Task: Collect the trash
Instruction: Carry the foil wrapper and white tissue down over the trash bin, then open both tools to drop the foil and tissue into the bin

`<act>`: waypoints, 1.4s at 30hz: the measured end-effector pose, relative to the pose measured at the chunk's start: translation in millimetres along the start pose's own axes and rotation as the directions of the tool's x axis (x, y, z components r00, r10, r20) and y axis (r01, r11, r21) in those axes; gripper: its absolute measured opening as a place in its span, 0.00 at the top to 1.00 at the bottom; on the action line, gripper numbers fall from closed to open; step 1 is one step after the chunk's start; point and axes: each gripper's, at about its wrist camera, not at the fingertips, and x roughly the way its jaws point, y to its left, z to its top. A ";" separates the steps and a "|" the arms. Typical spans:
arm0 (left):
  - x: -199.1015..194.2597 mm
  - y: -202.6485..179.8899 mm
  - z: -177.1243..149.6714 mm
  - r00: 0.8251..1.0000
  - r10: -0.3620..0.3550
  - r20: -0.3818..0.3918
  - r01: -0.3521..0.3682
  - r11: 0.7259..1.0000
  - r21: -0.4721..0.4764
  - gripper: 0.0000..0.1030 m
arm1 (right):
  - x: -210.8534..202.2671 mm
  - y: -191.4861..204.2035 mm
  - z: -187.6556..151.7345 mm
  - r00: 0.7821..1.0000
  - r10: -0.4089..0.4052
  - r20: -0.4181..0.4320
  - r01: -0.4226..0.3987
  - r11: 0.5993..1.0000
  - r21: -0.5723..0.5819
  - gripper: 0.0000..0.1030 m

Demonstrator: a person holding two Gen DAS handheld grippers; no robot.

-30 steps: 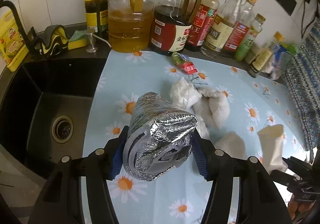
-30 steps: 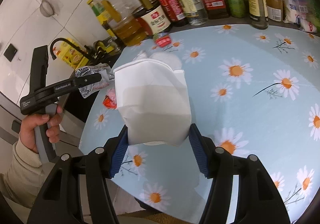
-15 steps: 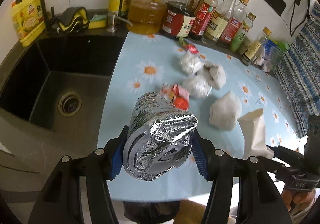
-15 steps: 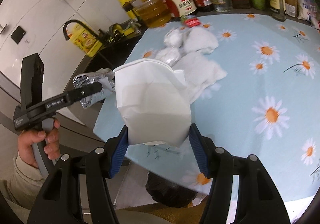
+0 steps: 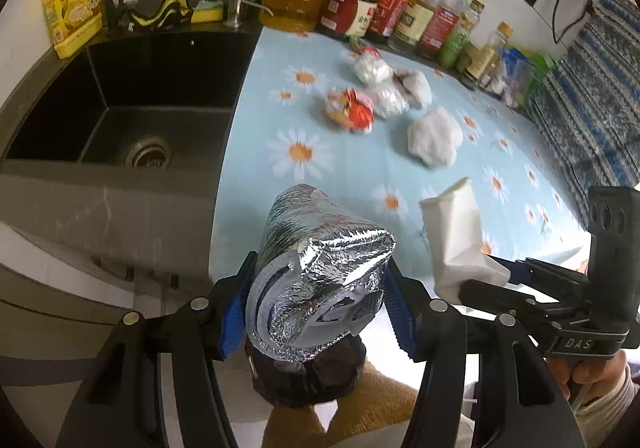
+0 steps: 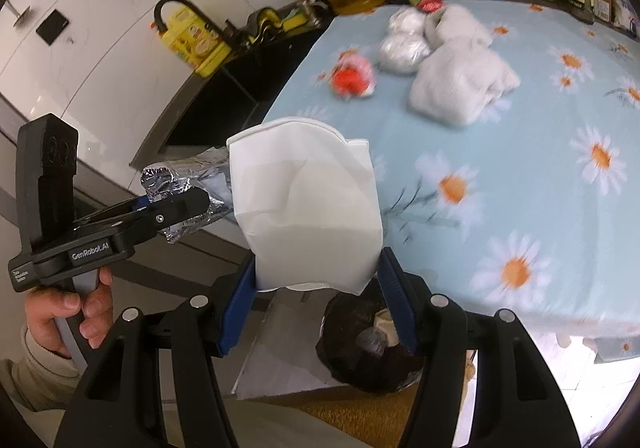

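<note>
Left gripper (image 5: 318,304): clamped on a crumpled foil wrapper (image 5: 316,276), blue pads pressing both its sides; the gripper points steeply down past the counter's front edge.
Right gripper (image 6: 316,302): clamped on a white paper bag (image 6: 306,212), which stands up between the blue pads with its open mouth away from the camera.
Hands: a hand (image 6: 66,318) in a pale sleeve grips the left tool's handle; the other hand (image 5: 588,376) shows at the lower right of the left wrist view.
Below the grippers: a black bin bag (image 6: 370,352) sits on the floor, beneath the foil in the left view and just under the paper bag in the right view; some scraps lie inside it.
Counter: a light blue daisy-print cloth (image 6: 520,168) covers it.
Trash left on the cloth: a red and white wrapper (image 5: 350,112), then several white crumpled balls (image 5: 434,136) near it, some touching each other; motion blur hides their detail.
Sink: a dark basin (image 5: 120,112) with a round drain lies just beside the cloth.
Far edge: a yellow detergent jug (image 5: 72,16), a sponge (image 5: 206,10), and a row of oil and sauce bottles (image 5: 360,8) along the tiled wall.
</note>
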 end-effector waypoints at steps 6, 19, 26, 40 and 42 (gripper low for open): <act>-2.1 11.1 -32.4 0.999 -0.014 -0.040 0.014 1.000 -0.004 0.45 | 10.1 15.0 -29.6 0.999 -0.011 -0.032 0.011 1.000 0.004 0.42; 18.5 13.6 -80.4 0.990 -0.055 -0.132 0.052 0.998 -0.026 0.45 | 26.1 16.0 -71.4 0.991 -0.048 -0.127 0.051 0.998 0.022 0.42; 42.2 12.0 -96.4 0.979 -0.054 -0.197 0.049 0.998 -0.030 0.45 | 41.3 -3.4 -88.7 0.981 -0.070 -0.183 0.084 0.994 0.069 0.41; 91.8 10.6 -127.3 0.945 -0.055 -0.321 0.039 0.998 -0.056 0.45 | 76.6 -35.6 -121.9 0.963 -0.064 -0.262 0.111 0.979 0.170 0.41; 94.1 10.7 -128.8 0.944 -0.054 -0.327 0.039 0.998 -0.053 0.45 | 80.3 -38.1 -123.6 0.962 -0.059 -0.268 0.110 0.978 0.178 0.41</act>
